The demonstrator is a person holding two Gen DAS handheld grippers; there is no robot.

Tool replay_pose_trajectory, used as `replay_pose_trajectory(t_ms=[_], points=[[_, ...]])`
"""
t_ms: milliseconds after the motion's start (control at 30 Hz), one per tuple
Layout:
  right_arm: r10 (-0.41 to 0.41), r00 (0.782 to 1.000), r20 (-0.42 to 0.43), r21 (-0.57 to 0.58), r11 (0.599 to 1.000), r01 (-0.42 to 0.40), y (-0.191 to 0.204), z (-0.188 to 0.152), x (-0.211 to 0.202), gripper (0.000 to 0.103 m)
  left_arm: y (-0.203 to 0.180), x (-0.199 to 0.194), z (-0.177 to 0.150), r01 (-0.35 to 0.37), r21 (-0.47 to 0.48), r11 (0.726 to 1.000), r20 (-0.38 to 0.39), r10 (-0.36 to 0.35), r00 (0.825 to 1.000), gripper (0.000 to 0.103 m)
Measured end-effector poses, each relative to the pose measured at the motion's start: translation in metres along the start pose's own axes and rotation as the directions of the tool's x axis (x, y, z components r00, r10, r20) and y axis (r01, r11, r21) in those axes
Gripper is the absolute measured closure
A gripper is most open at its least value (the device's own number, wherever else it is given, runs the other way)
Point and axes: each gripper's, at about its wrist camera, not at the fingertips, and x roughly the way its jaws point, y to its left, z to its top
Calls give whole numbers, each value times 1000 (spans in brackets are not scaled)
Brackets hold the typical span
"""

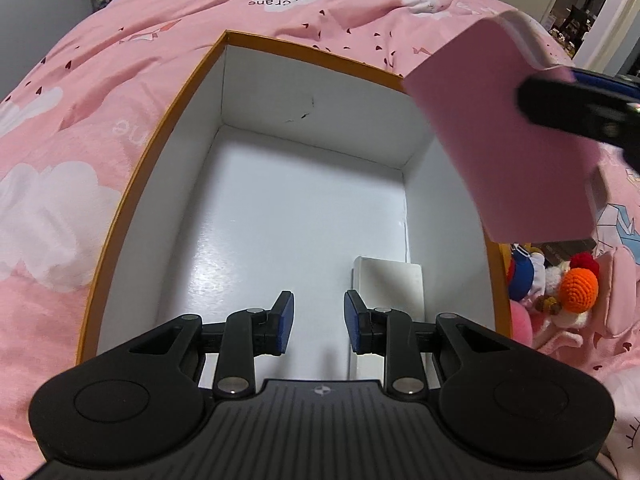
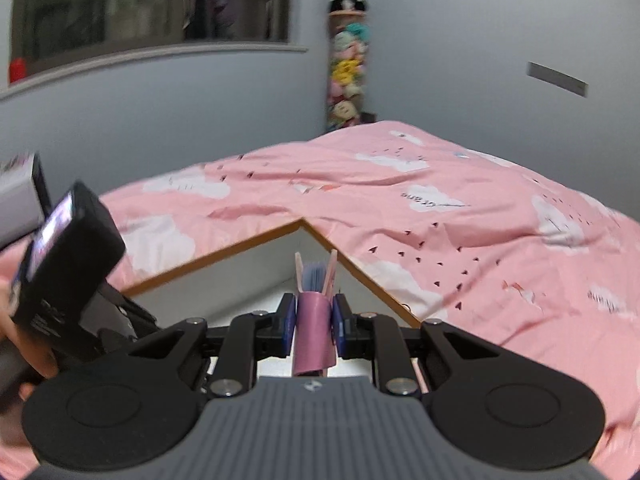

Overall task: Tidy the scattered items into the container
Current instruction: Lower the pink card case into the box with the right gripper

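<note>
Bedspread (image 1: pixel 120 60): pink with white clouds, it lies under everything you are working on.
Container (image 1: pixel 132 184): an orange-rimmed box with a white inside, open on the bedspread in front of you.
Pink booklet (image 1: pixel 500 132): you hold it in the air over the container's right wall.
White box (image 1: pixel 394 284): it lies on the container's floor by the right wall.
Right gripper (image 2: pixel 314 322): your jaws are clamped on the pink booklet's spine.
Left gripper (image 1: pixel 319 322): your jaws stand partly apart, with nothing between them, above the container's floor.
</note>
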Motion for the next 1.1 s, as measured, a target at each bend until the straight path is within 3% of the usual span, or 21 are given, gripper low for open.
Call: replay_pose_trajectory(t_ms=[300,533,767,1000,1100], points=[[-22,989,-143,-241,970,-13,0,-4,58,82,8,-9,-7,13,-18,1000,-15,-13,1000,72],[-79,968,-239,-448,893,-38,14,-12,107,82,11,-5,-9,32,-31,999,-32,-33,999,72],[-165,943,-289,-622,781,-54,22,-28,147,82,15,-10,-12,22,-31,999,-29,-23,999,70],[-230,928,-292,-802,588,-107,34,-50,175,83,19,-8,-13,31,-46,998,-31,-33,999,67],[-225,920,-322,-814,562,-147,31,-45,179,83,20,-7,-13,33,-54,998,-30,-35,999,67]])
